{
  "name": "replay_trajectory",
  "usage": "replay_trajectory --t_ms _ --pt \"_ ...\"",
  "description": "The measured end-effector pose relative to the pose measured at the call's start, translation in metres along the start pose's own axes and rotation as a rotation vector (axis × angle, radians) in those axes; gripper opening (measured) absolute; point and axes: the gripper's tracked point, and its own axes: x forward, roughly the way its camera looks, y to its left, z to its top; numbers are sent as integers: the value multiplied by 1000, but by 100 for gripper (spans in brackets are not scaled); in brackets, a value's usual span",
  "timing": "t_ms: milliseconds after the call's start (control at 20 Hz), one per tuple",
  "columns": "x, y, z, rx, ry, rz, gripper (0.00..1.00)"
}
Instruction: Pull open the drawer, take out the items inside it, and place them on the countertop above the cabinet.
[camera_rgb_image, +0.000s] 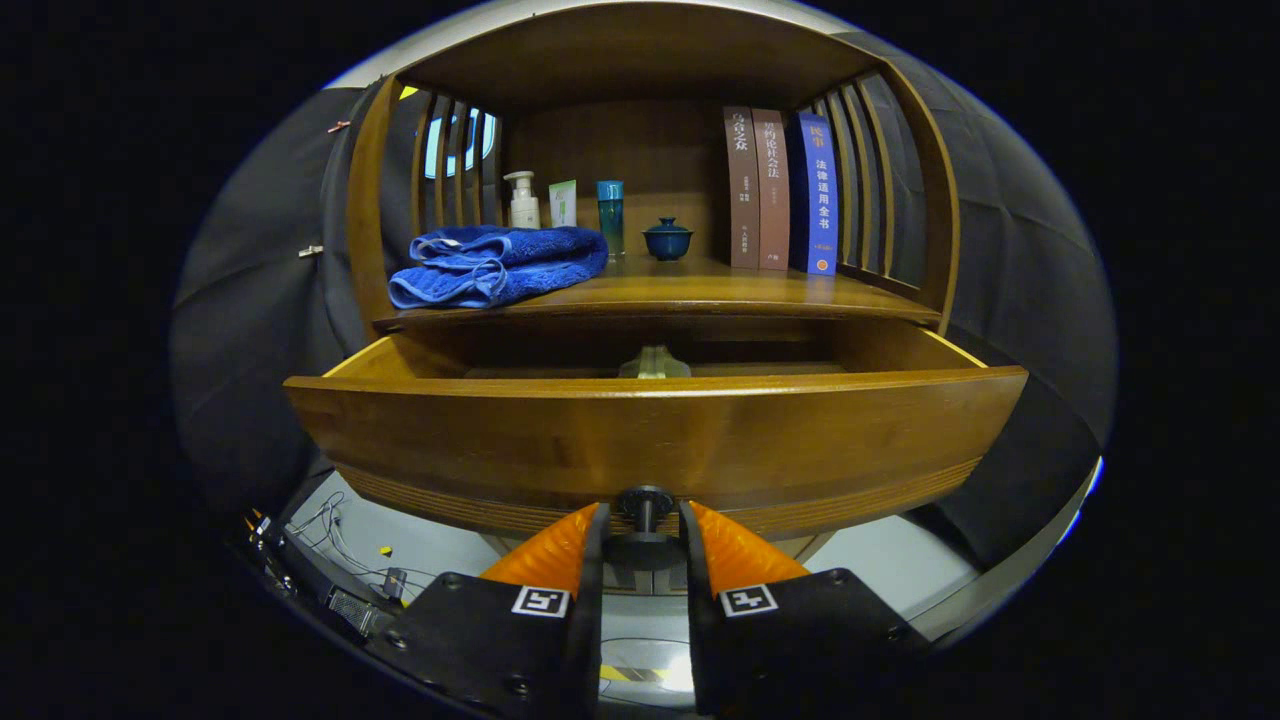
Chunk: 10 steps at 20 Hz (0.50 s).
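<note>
Gripper view: drawer (655, 440) pulled out at frame centre, gripper (645, 530) at its knob (645, 503), bottom centre.

Both fingers sit close on either side of the dark knob's stem and appear clamped on it. Inside the open drawer, a pale object (654, 362) peeks above the front panel. On the countertop (700, 290) above lie a folded blue towel (495, 265) at upper left, a pump bottle (523, 200), a teal bottle (610, 215), a small lidded cup (667, 240) and three upright books (780, 190) at upper right.
</note>
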Motion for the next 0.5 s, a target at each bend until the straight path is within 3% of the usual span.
replay_trajectory --t_ms 350,500 --pt "-49 1 7 12 -57 7 40" --pt "-78 -5 49 -28 -202 -33 6"
